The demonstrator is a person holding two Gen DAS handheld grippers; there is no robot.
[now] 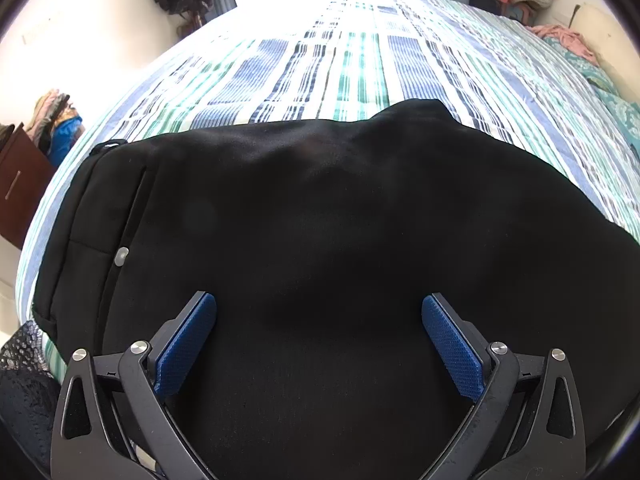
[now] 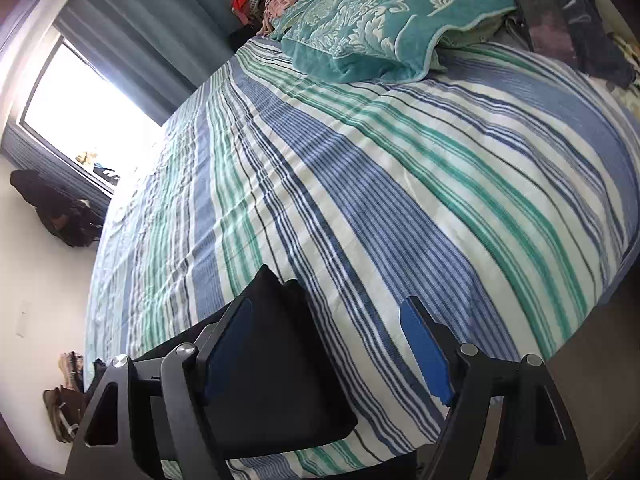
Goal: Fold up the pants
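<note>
On the striped bed [image 1: 352, 60] we see the black pants [image 1: 320, 220] running crosswise right under our left gripper [image 1: 319, 344] — pads apart, nothing clamped — while our right gripper [image 2: 326, 354], spread and empty, hangs past their end.

The left gripper [image 1: 319, 320] points steeply down, its blue-padded fingers [image 1: 186, 350] spread wide with nothing pressed between them. The right gripper [image 2: 332, 340] also tilts downward, rolled a little to one side; its fingers [image 2: 426, 356] stand wide apart, gripping nothing. No hand or sleeve shows in either view.
</note>
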